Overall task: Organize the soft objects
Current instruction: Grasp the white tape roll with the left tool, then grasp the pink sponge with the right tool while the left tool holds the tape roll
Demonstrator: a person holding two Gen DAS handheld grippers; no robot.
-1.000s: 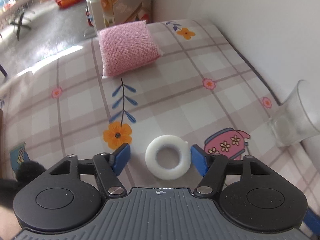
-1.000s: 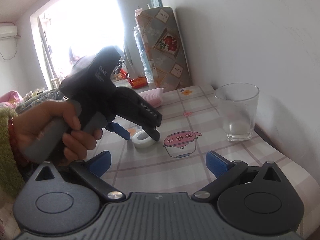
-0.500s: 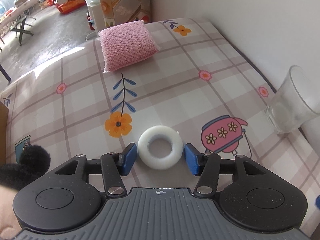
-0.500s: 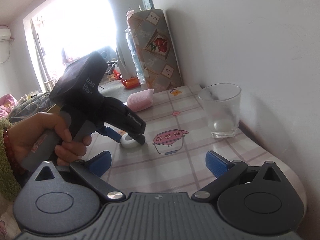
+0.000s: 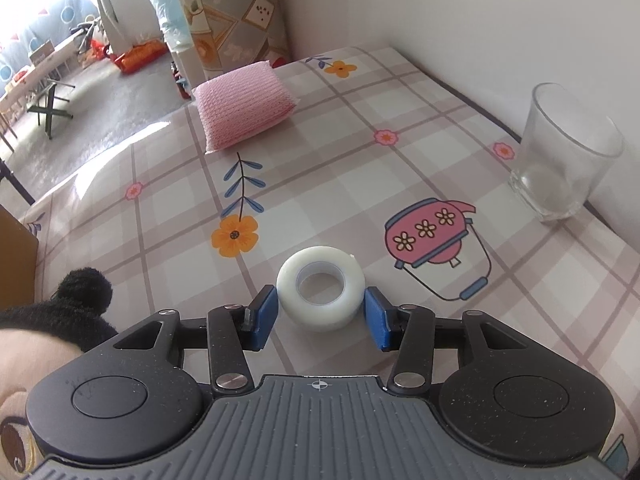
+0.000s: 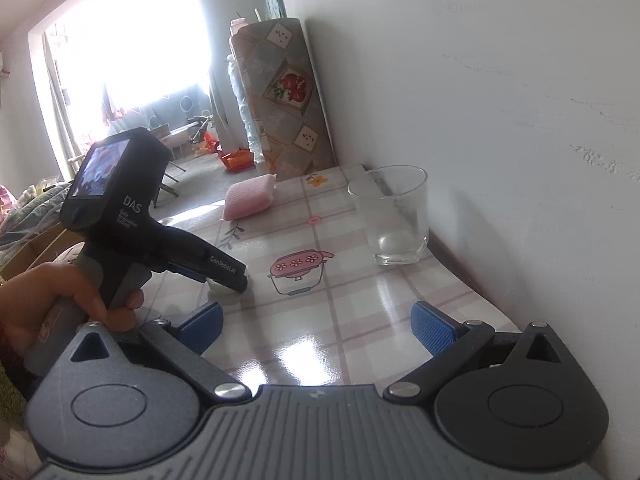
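Note:
A white soft ring (image 5: 320, 298) lies flat on the checked tablecloth (image 5: 400, 152). My left gripper (image 5: 320, 314) straddles it and its jaws are closing. The blue pads (image 5: 264, 316) stand right at the ring's two sides, and the ring does not look squeezed. In the right wrist view a hand holds the left gripper (image 6: 228, 284) tilted down over the ring (image 6: 218, 290), which is mostly hidden. My right gripper (image 6: 316, 326) hangs open over the table's near part with nothing between its fingers. A pink knitted cushion (image 5: 244, 108) lies at the far end of the table.
An empty drinking glass (image 5: 560, 160) stands by the wall at the right. A black-haired plush toy (image 5: 80, 300) lies at the lower left beside the left gripper. A patterned roll (image 6: 288, 96) leans against the wall beyond the table's far edge.
The left gripper's jaws have narrowed from wide apart to right beside the ring, and the gripper has shifted along the table. The right gripper has drifted a little; its jaws stay wide.

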